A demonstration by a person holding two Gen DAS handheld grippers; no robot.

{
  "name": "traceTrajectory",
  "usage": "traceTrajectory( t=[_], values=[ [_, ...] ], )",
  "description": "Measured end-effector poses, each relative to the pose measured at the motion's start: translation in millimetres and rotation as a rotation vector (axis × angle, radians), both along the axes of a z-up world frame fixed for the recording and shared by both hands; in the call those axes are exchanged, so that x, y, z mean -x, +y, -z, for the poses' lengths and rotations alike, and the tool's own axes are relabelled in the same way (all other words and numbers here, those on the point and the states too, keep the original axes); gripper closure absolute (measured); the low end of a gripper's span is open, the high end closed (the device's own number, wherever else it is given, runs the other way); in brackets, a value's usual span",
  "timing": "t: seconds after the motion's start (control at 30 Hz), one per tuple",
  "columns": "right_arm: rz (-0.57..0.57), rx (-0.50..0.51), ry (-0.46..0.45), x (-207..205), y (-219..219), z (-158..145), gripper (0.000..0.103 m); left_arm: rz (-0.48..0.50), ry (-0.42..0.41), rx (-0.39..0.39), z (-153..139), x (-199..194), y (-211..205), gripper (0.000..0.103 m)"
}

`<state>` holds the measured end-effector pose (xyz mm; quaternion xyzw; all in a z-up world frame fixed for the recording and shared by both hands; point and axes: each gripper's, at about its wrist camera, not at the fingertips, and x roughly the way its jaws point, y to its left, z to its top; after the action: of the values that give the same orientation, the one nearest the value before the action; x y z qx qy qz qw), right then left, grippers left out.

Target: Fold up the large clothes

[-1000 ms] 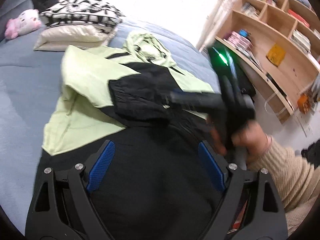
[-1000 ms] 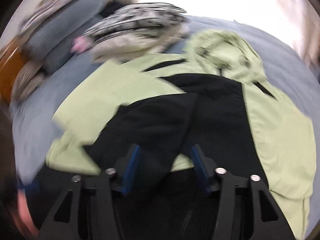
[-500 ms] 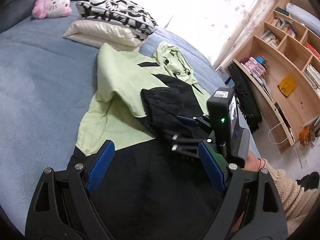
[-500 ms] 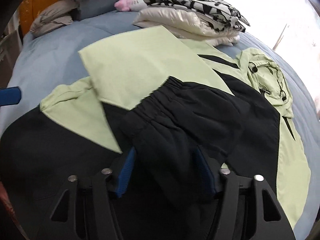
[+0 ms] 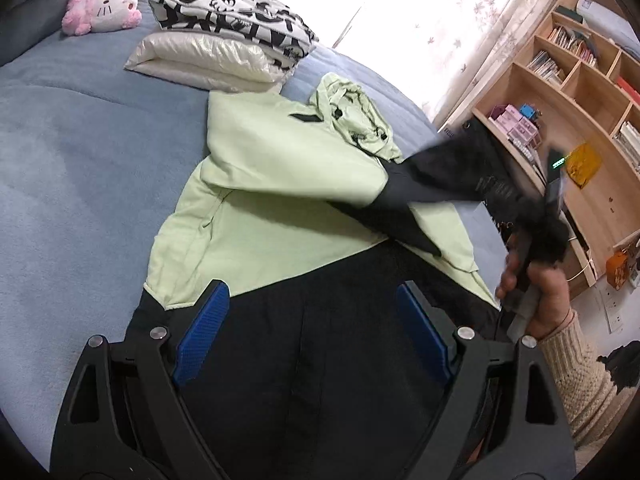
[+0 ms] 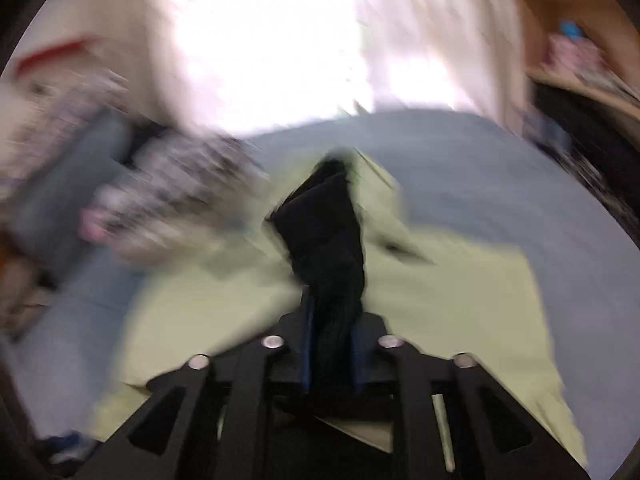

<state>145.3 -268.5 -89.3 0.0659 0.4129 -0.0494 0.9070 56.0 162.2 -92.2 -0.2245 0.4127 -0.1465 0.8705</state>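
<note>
A large pale-green and black hooded jacket (image 5: 280,200) lay spread on the blue-grey bed (image 5: 72,168), its black lower part nearest the left wrist camera and its green hood (image 5: 352,116) pointing toward the window. The left tongs (image 5: 308,332) hovered over the black hem area with their blue-padded fingers (image 5: 202,332) spread wide apart, gripping nothing.

The right tongs (image 6: 332,344) were clenched on the jacket's black sleeve (image 6: 324,240), the cuff bunched between the two pads. From the left wrist view, that black sleeve (image 5: 452,176) was lifted off the jacket and stretched out toward the right side of the bed, where the person's right hand (image 5: 536,292), in a cream knitted cuff, gripped the handle of the right tongs (image 5: 548,220). The right wrist view was heavily blurred, so little beyond the clamped sleeve, the green fabric and the bed could be made out.

Beyond the jacket, a folded cream padded quilt (image 5: 204,60) sat on the bed with a folded black-and-white patterned fabric (image 5: 232,16) on top of it. A pink and white plush cat toy (image 5: 104,8) lay near the far left corner. A wooden bookshelf (image 5: 576,92) stood beside the bed on the right.
</note>
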Motion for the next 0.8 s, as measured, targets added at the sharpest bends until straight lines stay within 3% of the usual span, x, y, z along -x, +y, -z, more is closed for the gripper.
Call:
traceTrajectory(
  t=[0.03,0.07,0.13,0.27,0.4,0.5,0.6,0.7,0.8],
  values=[
    [0.012,-0.049,0.12,-1,-14,26,0.074,0.002,0.006,-0.001,1,-1,-1,0.019],
    [0.016,-0.096,0.172,0,-23,39,0.074,0.005,0.012,-0.006,1,-3,-2,0.019],
    [0.021,-0.192,0.206,8,-41,55,0.068,0.007,0.02,-0.025,0,-8,-3,0.019],
    [0.064,-0.261,0.145,10,-71,54,0.044,0.005,0.025,-0.085,-8,-37,3,0.019],
    [0.088,-0.333,0.095,-22,-102,46,0.04,-0.026,0.045,-0.197,-7,-91,14,0.019],
    [0.11,-0.371,0.112,-62,-129,50,0.04,-0.034,0.101,-0.243,7,-135,24,0.019],
    [0.141,-0.427,0.14,-96,-153,67,0.04,-0.047,0.191,-0.206,29,-180,40,0.019],
    [0.116,-0.502,0.155,-122,-164,87,0.04,-0.047,0.219,-0.165,42,-209,48,0.019],
    [0.074,-0.493,0.12,-135,-157,95,0.041,-0.038,0.259,-0.141,59,-233,48,0.019]
  ],
)
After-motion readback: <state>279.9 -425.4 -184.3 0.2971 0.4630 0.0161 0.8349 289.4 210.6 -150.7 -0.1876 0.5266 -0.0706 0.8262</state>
